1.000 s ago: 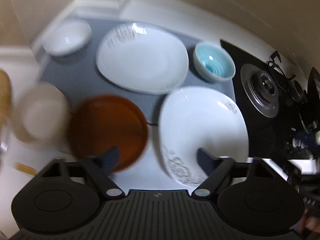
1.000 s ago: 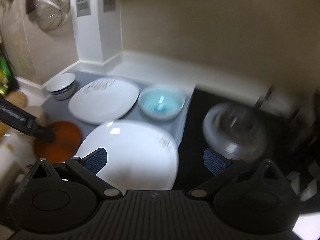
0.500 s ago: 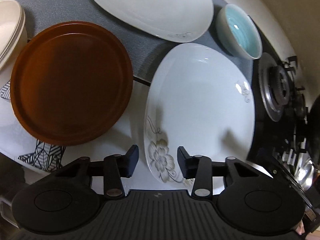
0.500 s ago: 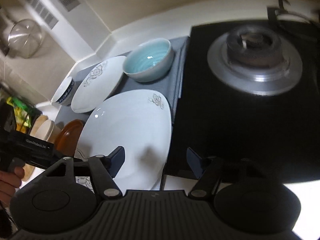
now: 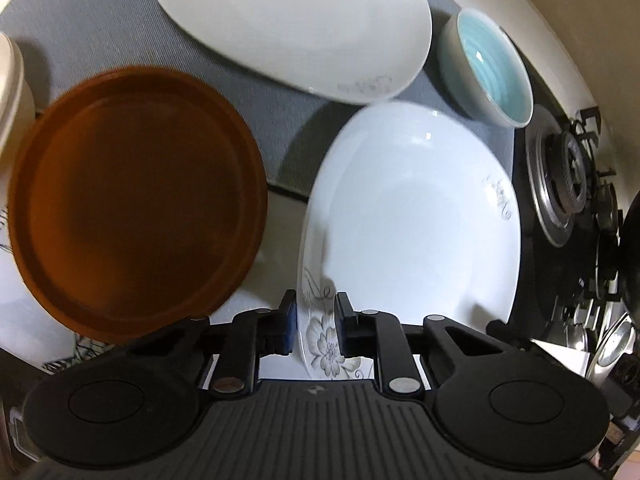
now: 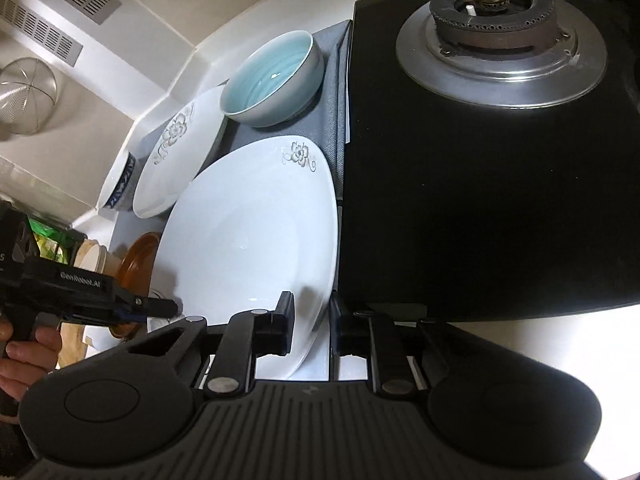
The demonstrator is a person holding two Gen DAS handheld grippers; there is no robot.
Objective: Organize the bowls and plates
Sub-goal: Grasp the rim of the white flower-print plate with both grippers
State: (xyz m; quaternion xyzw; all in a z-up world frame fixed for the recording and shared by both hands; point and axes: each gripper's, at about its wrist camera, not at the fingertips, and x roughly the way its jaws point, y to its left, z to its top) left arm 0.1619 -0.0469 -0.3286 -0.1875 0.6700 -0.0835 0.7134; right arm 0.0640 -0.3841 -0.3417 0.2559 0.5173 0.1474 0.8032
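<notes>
A large white flower-patterned plate (image 5: 412, 224) lies near the counter's front; it also shows in the right wrist view (image 6: 248, 232). My left gripper (image 5: 316, 326) is shut on its near-left rim at the flower print. My right gripper (image 6: 311, 322) is shut on its near-right rim. A second white plate (image 5: 292, 20) lies behind on the grey mat (image 5: 100, 36). A light blue bowl (image 5: 486, 66) stands to the plate's right. A brown plate (image 5: 132, 200) lies at the left.
A black gas hob with a burner (image 6: 500, 40) borders the plates on the right. A blue-and-white bowl (image 6: 118, 188) stands at the mat's far end. Cream bowls (image 5: 10, 92) stand left of the brown plate. A wire strainer (image 6: 26, 96) hangs on the wall.
Both grippers have closed from partly open onto opposite near edges of the front white plate. Both cameras have moved in closer to it.
</notes>
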